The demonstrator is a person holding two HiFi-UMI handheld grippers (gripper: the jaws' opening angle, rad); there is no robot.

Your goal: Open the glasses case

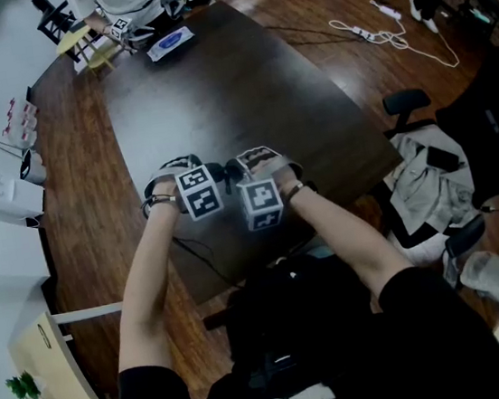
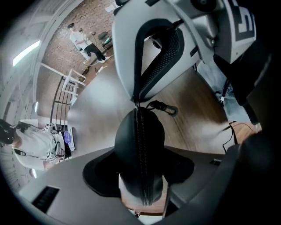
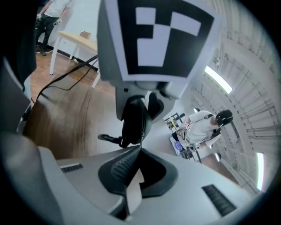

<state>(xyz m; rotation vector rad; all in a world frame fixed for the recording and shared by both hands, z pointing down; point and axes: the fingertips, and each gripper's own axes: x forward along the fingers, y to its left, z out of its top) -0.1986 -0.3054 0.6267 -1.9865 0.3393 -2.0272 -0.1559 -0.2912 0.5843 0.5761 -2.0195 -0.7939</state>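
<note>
A black zippered glasses case (image 2: 139, 145) is clamped between my left gripper's (image 2: 140, 176) two pads, zipper seam facing the camera and a small clip (image 2: 166, 108) hanging off its far end. My right gripper (image 2: 137, 100) comes in from above there, its tips pinched together on the zipper pull at the end of the seam. In the right gripper view the right gripper (image 3: 139, 151) is shut at the case's (image 3: 133, 121) near end, beneath the left gripper's marker cube (image 3: 153, 39). In the head view both grippers, left (image 1: 193, 172) and right (image 1: 247, 169), meet over the table's near part.
The dark wooden table (image 1: 216, 80) stretches away; a person (image 1: 128, 0) sits at its far end beside a blue-and-white item (image 1: 171, 40). An office chair (image 1: 406, 105) stands right of the table. A power strip and cord (image 1: 373, 32) lie on the floor.
</note>
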